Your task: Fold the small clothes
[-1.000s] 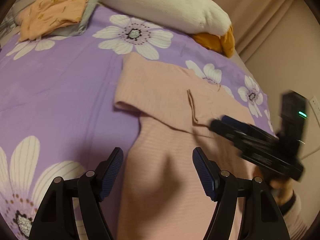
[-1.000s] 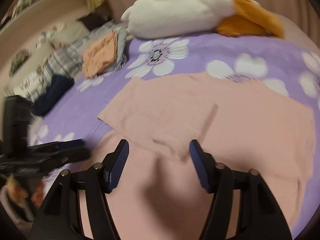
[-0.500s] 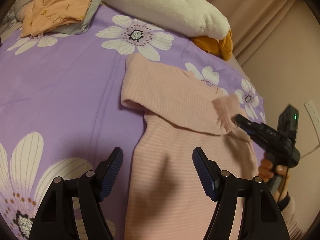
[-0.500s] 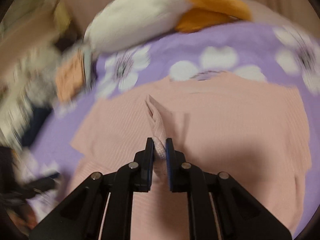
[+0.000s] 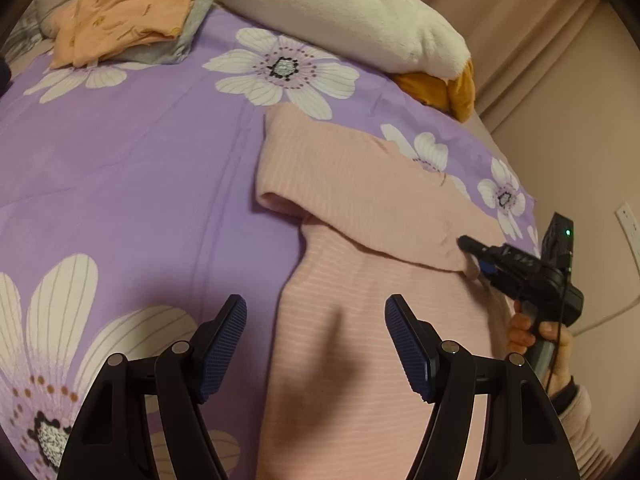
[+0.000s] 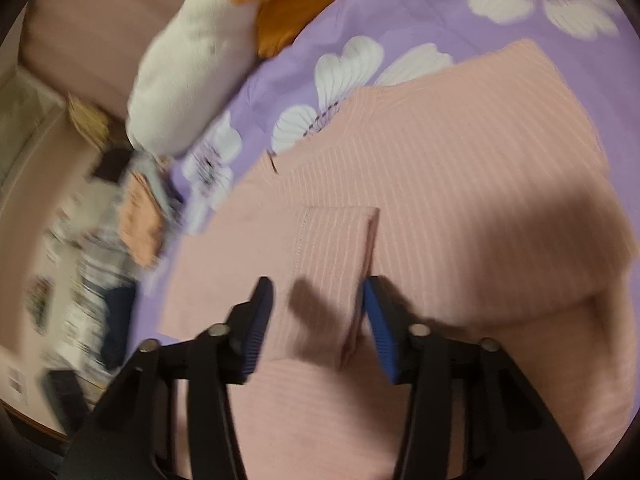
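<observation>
A pink ribbed top lies flat on the purple flowered bedspread, its upper part folded across its body. My left gripper is open and empty, hovering over the top's lower left edge. My right gripper is open just above the folded sleeve cuff, which lies flat on the top. It also shows in the left wrist view at the top's right side, held by a hand.
A white and orange plush pillow lies at the head of the bed. A folded orange garment on a grey one sits at the far left. More clothes and clutter are blurred off the bed's side.
My right gripper was shut on the sleeve cuff half a second ago. It has carried it across, opened and let it lie flat. The left gripper has hardly moved.
</observation>
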{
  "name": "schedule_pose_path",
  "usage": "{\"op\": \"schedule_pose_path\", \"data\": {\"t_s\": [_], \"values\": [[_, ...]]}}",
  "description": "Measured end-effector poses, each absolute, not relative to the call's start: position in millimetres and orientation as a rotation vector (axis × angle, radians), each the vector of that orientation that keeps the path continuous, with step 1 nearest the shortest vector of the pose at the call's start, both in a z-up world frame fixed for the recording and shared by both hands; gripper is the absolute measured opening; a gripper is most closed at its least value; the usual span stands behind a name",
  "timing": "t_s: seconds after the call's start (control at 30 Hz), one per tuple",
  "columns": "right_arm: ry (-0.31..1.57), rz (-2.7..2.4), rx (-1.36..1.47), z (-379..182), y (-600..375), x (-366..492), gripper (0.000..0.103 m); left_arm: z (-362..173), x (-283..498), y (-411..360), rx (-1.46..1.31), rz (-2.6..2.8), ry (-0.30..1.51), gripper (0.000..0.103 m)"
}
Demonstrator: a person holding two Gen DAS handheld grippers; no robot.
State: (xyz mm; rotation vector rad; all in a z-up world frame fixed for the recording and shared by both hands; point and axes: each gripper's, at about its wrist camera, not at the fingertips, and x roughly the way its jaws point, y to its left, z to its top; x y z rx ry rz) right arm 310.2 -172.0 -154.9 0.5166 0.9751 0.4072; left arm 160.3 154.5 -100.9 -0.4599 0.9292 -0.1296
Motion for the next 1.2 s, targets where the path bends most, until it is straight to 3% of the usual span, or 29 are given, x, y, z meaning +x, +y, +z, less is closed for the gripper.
{"op": "schedule_pose_path", "data": {"t_s": [0.07, 0.17, 0.37, 0.5, 0.97, 1.07, 1.2], "values": [[0.975, 0.363, 0.389, -149.9, -158.3, 310.9, 0.01, -102.5, 159.4, 157.7, -0.465, -0.117, 0.932, 0.07], [0.937, 0.35, 0.287, -130.0, -145.6, 311.9, 0.007, -103.5, 159.0, 162.1, -0.472, -0.11, 0.934, 0.07], [0.69, 0.434, 0.326, -34.1, -153.9, 306.8, 0.007, -99.6, 160.0, 165.6, -0.467, -0.102, 0.925, 0.07], [0.628, 0.409, 0.347, -7.8, -176.8, 301.9, 0.007, -97.3, 163.8, 163.7, -0.453, -0.106, 0.923, 0.07], [0.927, 0.122, 0.32, -122.2, -232.2, 324.8, 0.012, -89.5, 233.3, 120.3, -0.31, -0.166, 0.953, 0.07], [0.913, 0.059, 0.288, -128.6, -244.5, 324.7, 0.019, -93.5, 249.8, 110.8, -0.291, -0.175, 0.962, 0.07], [0.847, 0.147, 0.333, -116.0, -256.0, 313.9, 0.019, -96.0, 262.2, 100.3, -0.265, -0.193, 0.947, 0.07]]}}
